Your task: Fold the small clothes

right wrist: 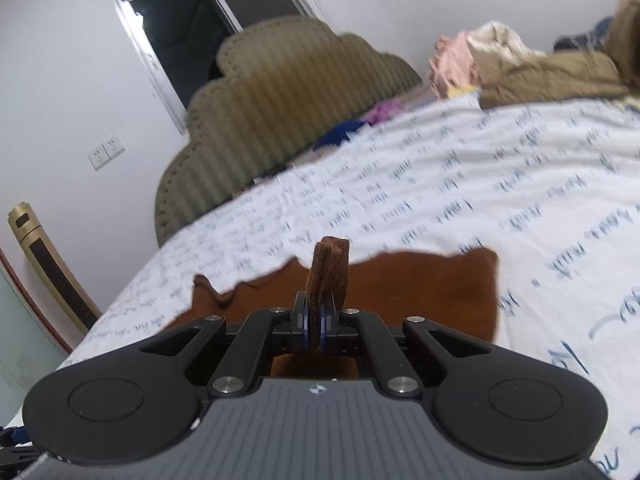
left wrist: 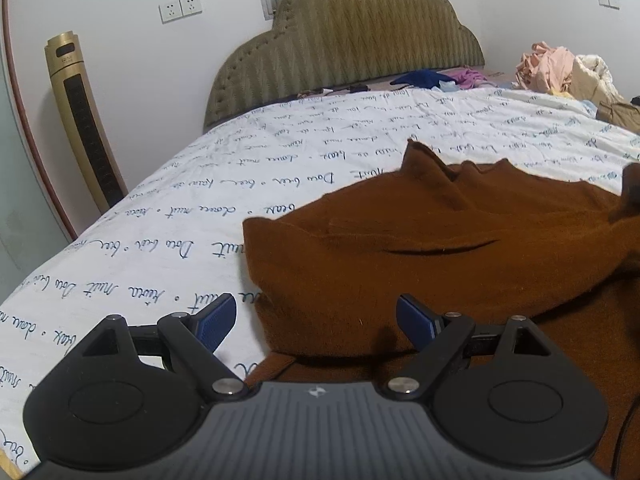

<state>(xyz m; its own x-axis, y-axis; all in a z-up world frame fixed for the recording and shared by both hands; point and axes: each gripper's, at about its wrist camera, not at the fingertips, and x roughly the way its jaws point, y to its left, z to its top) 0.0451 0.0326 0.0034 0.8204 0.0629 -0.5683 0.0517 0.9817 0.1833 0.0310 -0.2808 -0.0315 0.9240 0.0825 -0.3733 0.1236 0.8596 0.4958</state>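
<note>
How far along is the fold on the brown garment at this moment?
Done: the brown garment lies on the bed sheet with a layer apparently doubled over. In hand: the right gripper pinches a fabric edge; the left gripper hovers open. Left: finishing the folds, plus the clothes pile.

Two wrist views, low over the bed [left wrist: 168,200]

Both face the headboard [left wrist: 360,32], close above the brown garment [left wrist: 460,248]; both share bed, headboard, garment.

Garment [left wrist: 460,240] on bedsheet [left wrist: 200,208]; clothes pile [left wrist: 560,72] behind, right.
</note>
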